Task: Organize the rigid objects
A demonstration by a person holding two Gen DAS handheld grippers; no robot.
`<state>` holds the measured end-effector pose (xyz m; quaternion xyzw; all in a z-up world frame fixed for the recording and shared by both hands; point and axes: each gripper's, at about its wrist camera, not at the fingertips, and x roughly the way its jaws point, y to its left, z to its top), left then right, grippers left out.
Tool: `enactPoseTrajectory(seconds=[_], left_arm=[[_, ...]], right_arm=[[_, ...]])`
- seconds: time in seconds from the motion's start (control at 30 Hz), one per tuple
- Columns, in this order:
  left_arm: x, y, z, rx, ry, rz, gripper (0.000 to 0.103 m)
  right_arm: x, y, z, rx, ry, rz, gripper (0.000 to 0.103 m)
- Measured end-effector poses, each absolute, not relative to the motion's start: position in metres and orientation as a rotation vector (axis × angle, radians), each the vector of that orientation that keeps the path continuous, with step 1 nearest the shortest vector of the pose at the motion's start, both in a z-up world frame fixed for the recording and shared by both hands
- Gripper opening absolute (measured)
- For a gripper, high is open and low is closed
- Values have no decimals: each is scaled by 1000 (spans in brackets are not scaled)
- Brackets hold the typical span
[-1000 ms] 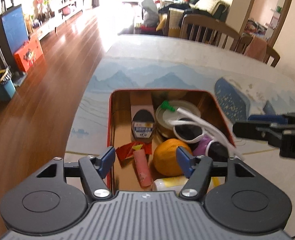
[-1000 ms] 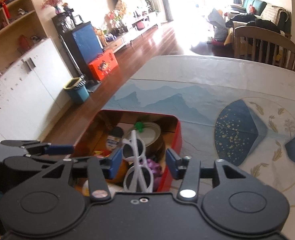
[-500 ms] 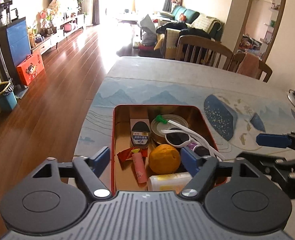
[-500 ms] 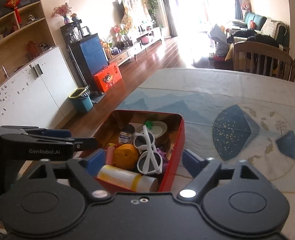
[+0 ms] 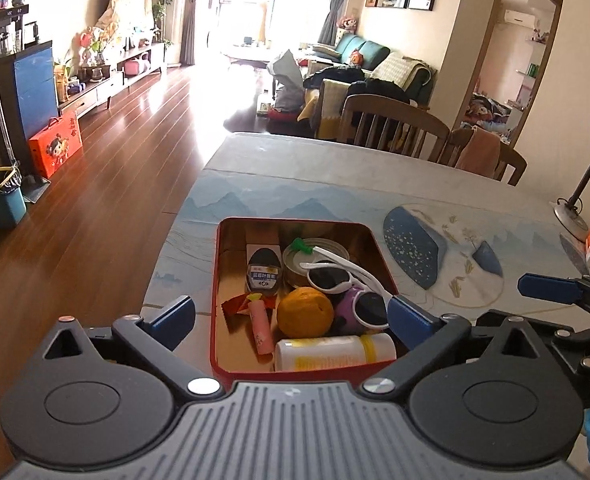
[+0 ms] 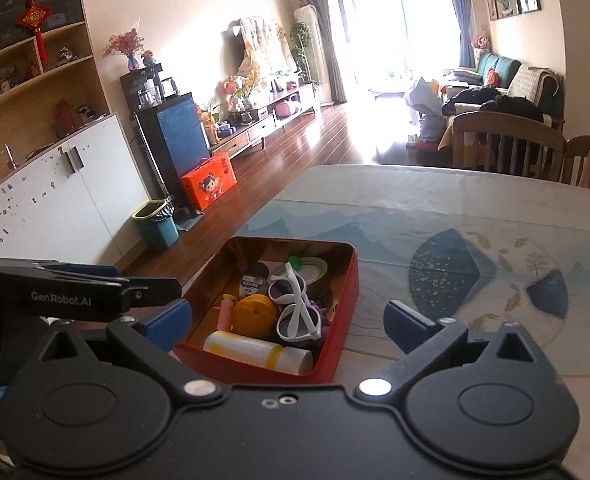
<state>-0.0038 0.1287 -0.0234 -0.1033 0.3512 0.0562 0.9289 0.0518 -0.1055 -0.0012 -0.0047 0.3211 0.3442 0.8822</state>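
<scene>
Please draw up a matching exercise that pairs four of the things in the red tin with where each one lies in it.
Things:
1. white sunglasses
2. orange
3. white bottle with a yellow band
4. pink tube

Places, as the left wrist view shows the red tin:
A. on its side along the near wall
B. left of the orange, lying lengthwise
C. middle of the tin
D. on top of the pile, at the right side

Pairs: 1-D, 2-C, 3-A, 4-B

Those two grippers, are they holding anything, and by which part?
Nothing. The left gripper and right gripper have just opened wide and hang empty above the red tin.
</scene>
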Motion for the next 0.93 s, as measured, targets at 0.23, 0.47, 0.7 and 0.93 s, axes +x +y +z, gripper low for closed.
enactPoseTrajectory(seconds=[0.23,0.47,0.7,0.93], left_arm=[[-16,119,-22,-215,730,104,103],[-23,111,-22,-198,738,116,103],[-25,105,-23,-186,743,142,103],[-18,99,-25,-188,756,132,103]], right_arm=[[42,-115,-3,5,665,697,103],[37,-122,-4,13,668,685,103],[37,-126,-4,14,670,677,103],[41,-137,-10,12,687,630,103]])
